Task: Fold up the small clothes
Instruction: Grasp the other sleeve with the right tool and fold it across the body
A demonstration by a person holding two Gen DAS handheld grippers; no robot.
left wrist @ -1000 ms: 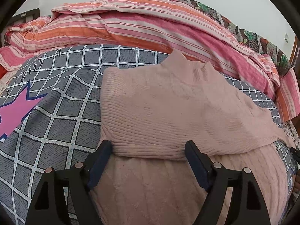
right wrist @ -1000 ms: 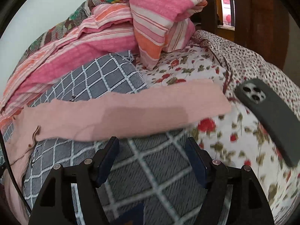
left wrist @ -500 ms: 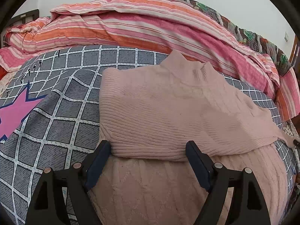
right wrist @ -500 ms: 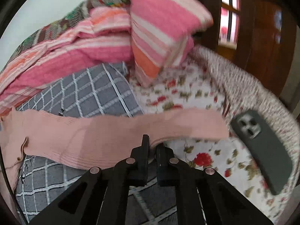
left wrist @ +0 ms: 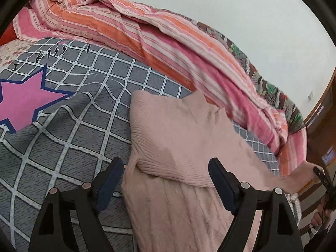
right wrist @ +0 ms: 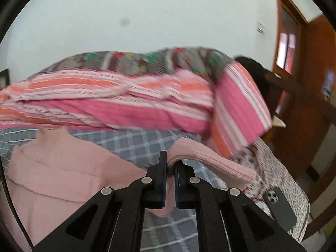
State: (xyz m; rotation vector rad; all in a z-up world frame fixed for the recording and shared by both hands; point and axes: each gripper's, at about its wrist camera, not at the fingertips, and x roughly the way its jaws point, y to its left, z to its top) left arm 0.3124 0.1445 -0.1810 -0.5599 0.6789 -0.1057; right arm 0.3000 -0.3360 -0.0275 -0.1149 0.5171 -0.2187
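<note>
Right gripper [right wrist: 170, 163] has clenched on the sleeve [right wrist: 210, 157], lifting it off the bed [left wrist: 63, 126]; left gripper [left wrist: 166, 174] released over the sweater [left wrist: 178, 130] — soft, light, floppy knit; grip at cuff.

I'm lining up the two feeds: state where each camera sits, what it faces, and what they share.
Left wrist: on the left tongs, open over the sweater on the checked blanket; right tongs at the far right edge.
Right wrist: on the right tongs, shut on the sleeve, facing the striped quilt; phone lower right.
Shared: sweater, blanket, quilt.
</note>
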